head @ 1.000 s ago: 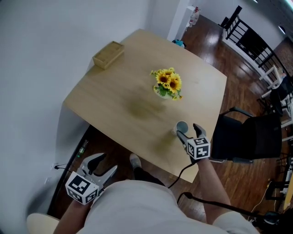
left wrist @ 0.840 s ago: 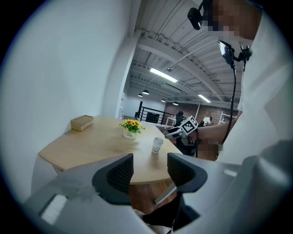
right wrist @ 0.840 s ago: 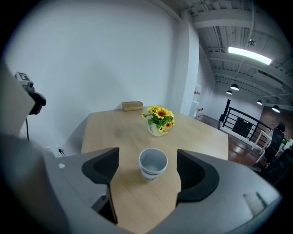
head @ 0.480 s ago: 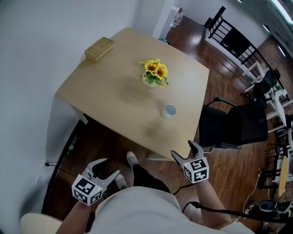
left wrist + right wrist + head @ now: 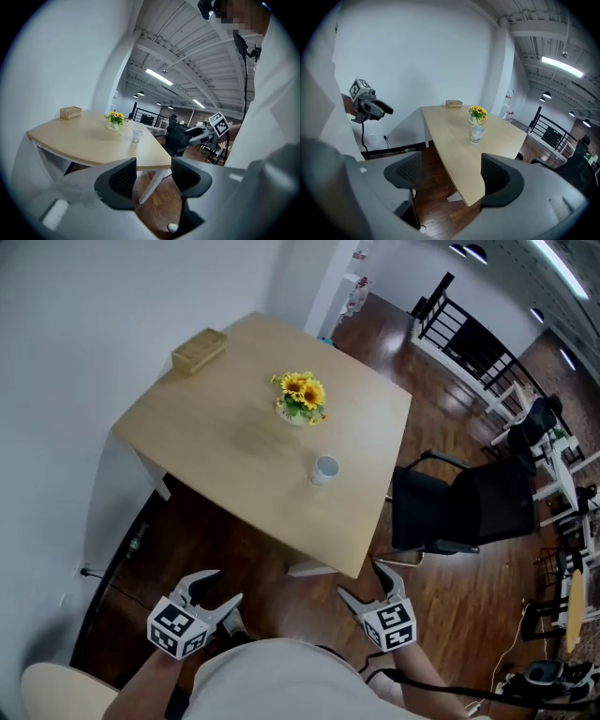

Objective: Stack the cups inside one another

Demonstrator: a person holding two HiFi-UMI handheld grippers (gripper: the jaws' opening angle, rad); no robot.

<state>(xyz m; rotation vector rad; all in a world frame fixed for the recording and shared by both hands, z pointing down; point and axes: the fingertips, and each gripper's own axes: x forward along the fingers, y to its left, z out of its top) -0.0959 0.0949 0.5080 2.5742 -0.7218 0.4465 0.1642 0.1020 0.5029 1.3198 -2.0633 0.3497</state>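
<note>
A pale cup stands upright on the wooden table, near its right side; it looks like nested cups in the right gripper view and shows small in the left gripper view. My right gripper hangs open and empty off the table's near corner, over the floor. My left gripper is open and empty too, low at the left, beside the person's body. Both are well away from the cup.
A vase of sunflowers stands mid-table behind the cup. A wooden box sits at the table's far left corner. A black office chair is right of the table. White wall runs along the left; dark wood floor lies below.
My right gripper has let go of the cup and pulled back off the table toward the person. The view has backed away from the table. The left gripper has barely moved.
</note>
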